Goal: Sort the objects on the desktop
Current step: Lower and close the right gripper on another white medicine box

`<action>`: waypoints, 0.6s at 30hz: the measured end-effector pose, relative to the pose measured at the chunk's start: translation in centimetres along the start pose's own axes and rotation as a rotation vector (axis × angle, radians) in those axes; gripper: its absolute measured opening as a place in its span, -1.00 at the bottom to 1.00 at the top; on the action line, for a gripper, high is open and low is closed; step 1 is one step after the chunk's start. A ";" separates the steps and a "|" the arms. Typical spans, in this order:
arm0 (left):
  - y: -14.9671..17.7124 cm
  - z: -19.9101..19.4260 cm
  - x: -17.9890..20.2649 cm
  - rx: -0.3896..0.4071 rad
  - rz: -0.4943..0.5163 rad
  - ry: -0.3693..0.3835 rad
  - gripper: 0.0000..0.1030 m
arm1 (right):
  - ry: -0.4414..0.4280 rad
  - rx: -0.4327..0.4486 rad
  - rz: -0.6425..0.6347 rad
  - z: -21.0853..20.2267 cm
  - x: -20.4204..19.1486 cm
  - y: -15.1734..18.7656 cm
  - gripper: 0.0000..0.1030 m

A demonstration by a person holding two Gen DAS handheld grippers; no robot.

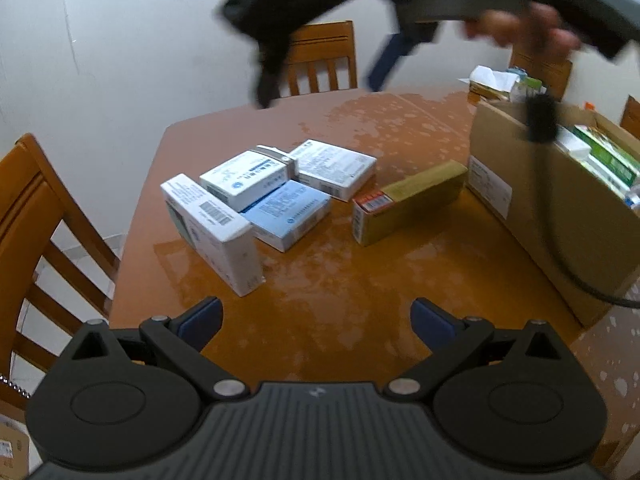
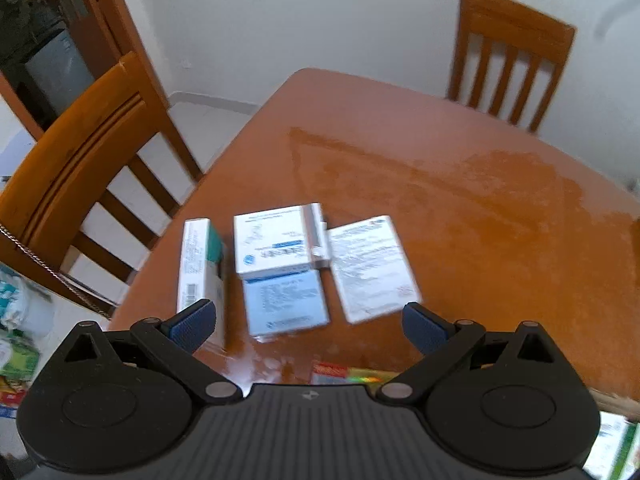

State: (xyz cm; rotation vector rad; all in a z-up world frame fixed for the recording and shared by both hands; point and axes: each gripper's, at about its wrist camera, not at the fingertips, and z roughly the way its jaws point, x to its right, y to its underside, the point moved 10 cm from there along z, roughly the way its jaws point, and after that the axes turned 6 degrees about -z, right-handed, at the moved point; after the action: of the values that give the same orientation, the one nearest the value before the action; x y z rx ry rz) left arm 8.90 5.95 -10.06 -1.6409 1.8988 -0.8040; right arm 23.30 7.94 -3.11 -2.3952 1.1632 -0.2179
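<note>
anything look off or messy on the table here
Mostly the white box rests tilted on the pale blue box instead of lying flat. The table has pale blotchy patches; I can't tell whether that's wear or glare. Nothing looks spilled or damaged.

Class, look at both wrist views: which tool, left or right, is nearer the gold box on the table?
Right. The right tool hovers almost directly above the gold box, which shows just under it. The left tool is farther back, across bare table.

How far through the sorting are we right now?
Partly done: several packs already sit in the cardboard box. Nothing is in hand; left gripper and right gripper are open and empty. Left: four white and blue boxes and the gold box on the table.
</note>
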 end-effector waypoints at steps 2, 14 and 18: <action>0.2 0.2 0.2 -0.001 0.020 -0.003 0.95 | -0.023 0.001 -0.006 1.2 -0.4 -0.6 0.97; 0.9 1.4 -0.5 -0.029 -0.007 0.006 0.95 | 0.031 -0.028 -0.161 7.6 -2.0 -2.6 0.97; 0.9 1.8 -0.7 -0.038 -0.014 0.007 0.95 | 0.028 -0.042 -0.169 9.3 -2.1 -2.8 0.97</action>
State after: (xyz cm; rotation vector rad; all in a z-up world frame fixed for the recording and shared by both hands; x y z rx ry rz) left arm 9.67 6.48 -11.97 -1.6777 1.9204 -0.7847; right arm 27.00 14.20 -9.82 -2.5372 0.9863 -0.2851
